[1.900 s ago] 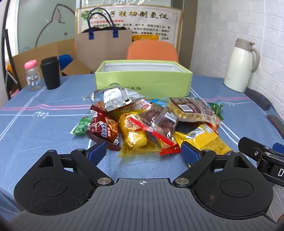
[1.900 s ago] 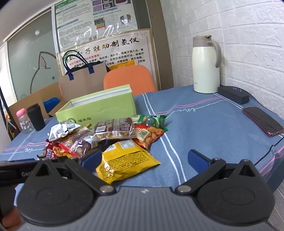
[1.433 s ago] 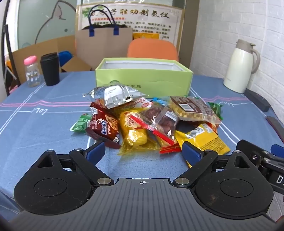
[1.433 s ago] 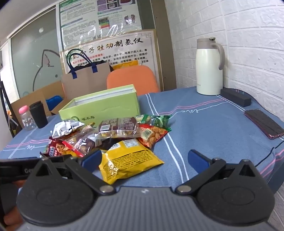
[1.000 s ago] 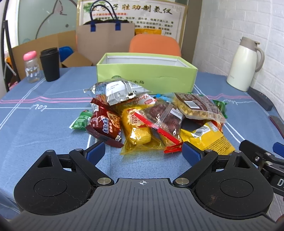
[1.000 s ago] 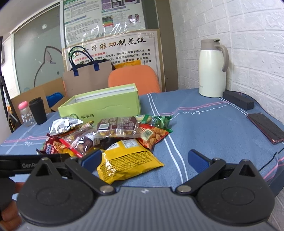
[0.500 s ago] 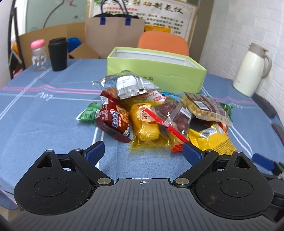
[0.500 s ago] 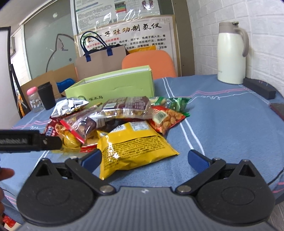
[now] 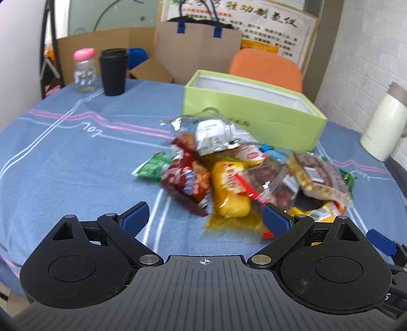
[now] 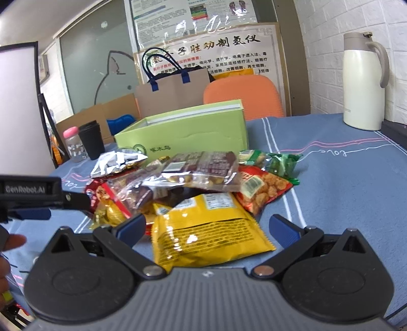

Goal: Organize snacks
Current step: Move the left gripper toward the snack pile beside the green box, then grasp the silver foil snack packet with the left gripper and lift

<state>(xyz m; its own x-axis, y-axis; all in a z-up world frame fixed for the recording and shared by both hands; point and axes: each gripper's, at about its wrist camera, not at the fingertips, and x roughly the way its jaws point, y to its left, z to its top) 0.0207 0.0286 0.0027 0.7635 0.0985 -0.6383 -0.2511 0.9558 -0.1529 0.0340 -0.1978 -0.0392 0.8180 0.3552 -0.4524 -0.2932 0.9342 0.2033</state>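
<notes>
Between snack pile (image 9: 244,175) and near table edge (image 9: 15,254), bare blue cloth; both tongs (image 9: 204,220) (image 10: 208,229) spread wide, ungripping.

- Looks like an office or meeting room to me
- white painted brick wall (image 10: 351,17) with printed posters taped up (image 10: 201,12)
- frosted glass partition with a cartoon outline (image 10: 101,68)
- orange plastic office chair (image 10: 241,96) tucked behind the blue-clothed worktop (image 10: 343,163)

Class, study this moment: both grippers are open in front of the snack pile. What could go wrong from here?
The packets overlap, so closing the right gripper on the yellow packet may drag the clear nut packet resting partly over it. The left gripper sits close beside, so the two could collide. Glossy wrappers may slip.
</notes>
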